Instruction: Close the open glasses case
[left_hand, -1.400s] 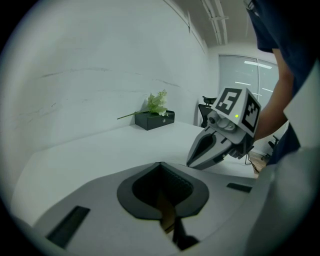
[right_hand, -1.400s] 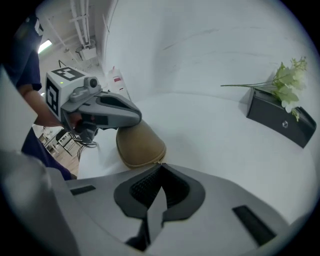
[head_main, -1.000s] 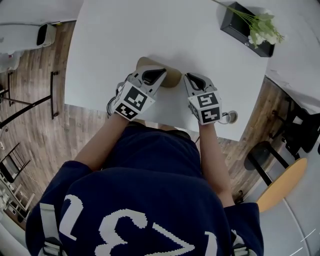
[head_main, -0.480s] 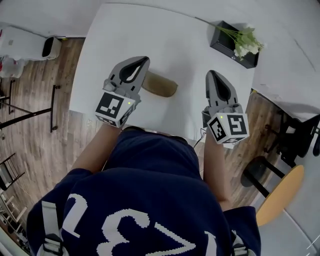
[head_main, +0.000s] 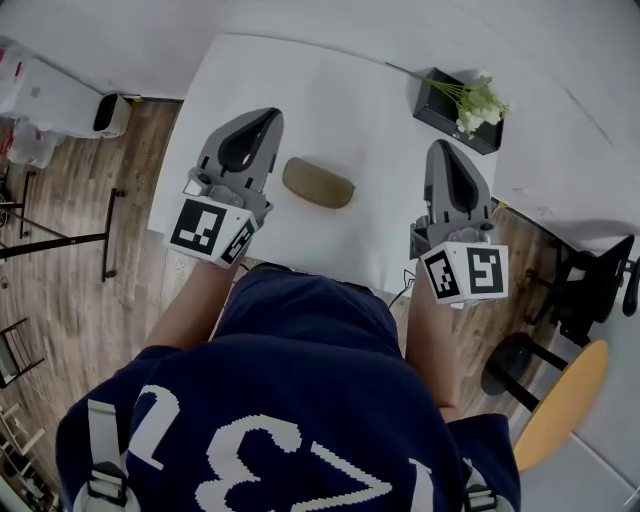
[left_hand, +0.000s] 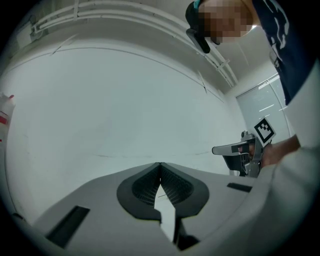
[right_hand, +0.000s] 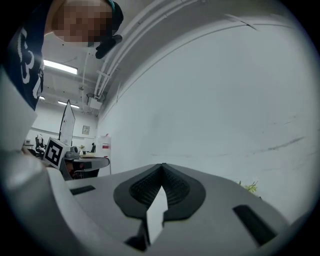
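Note:
The glasses case (head_main: 318, 182), olive-brown and oval, lies with its lid down on the white table (head_main: 330, 90) in the head view. My left gripper (head_main: 265, 117) is held up to the left of it and my right gripper (head_main: 441, 150) up to the right, both clear of the case. In the left gripper view the jaws (left_hand: 160, 165) meet at the tips with nothing between them and face a bare white wall. The right gripper view shows the same: its jaws (right_hand: 162, 166) are shut and empty. Neither gripper view shows the case.
A black planter with white flowers (head_main: 455, 110) stands at the table's far right. Right of the table are a dark chair and a round wooden stool seat (head_main: 560, 385). A white device (head_main: 110, 113) sits on the wood floor at the left.
Both grippers have lifted off the case and moved apart, left to the left and right to the right. The case, half covered a second ago, now lies in full view, closed.

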